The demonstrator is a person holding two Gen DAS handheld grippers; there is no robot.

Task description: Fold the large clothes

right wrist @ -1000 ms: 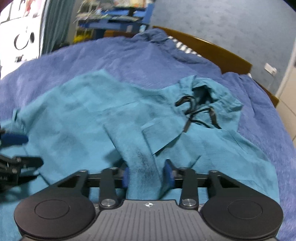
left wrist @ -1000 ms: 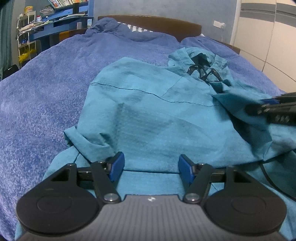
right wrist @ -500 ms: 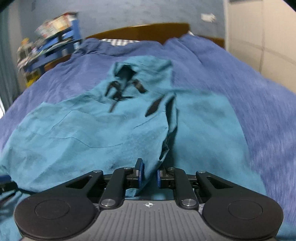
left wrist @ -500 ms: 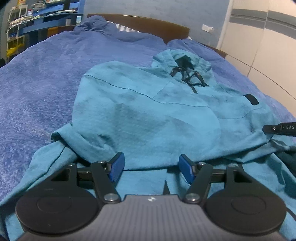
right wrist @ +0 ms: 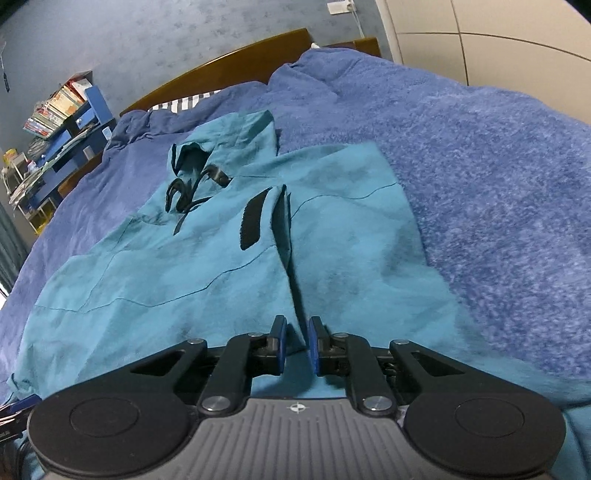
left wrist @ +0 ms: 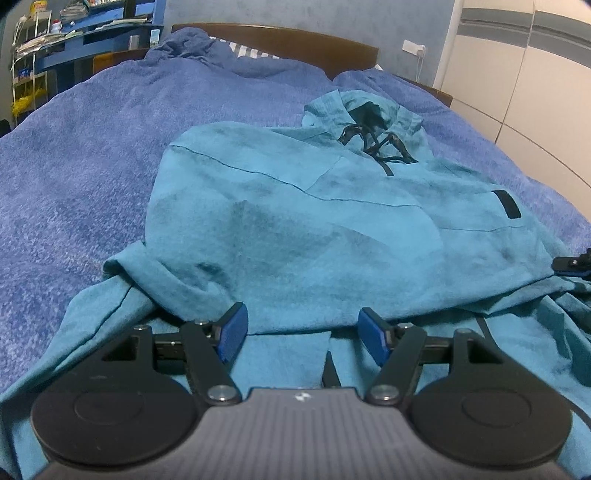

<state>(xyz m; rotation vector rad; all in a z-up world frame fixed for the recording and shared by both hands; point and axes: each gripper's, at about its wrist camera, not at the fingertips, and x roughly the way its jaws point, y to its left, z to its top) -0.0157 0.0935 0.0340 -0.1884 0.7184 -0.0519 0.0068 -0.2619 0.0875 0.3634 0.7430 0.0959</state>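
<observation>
1. A teal hooded jacket [left wrist: 295, 221] lies spread on a bed covered by a blue blanket [left wrist: 92, 147], its hood [left wrist: 362, 110] toward the wooden headboard [left wrist: 288, 38].
2. The left claw [left wrist: 301, 328] hovers low over the near hem of the jacket with its blue pads [left wrist: 232, 328] wide apart and nothing between them.
3. The right claw [right wrist: 295, 343] has its pads [right wrist: 279, 339] drawn narrow, with a fold of the jacket's fabric [right wrist: 291, 280] running between them; whether they press on it cannot be told.
4. Black drawstrings [right wrist: 184, 195] lie tangled below the hood opening, and a black strip [right wrist: 253, 218] sits beside the fold.
5. In the left view, the tip of the right claw shows at the jacket's right edge.
6. Blue shelves [left wrist: 74, 33] stand beside the bed, and a pale wardrobe [left wrist: 524, 66] stands on the other side.
</observation>
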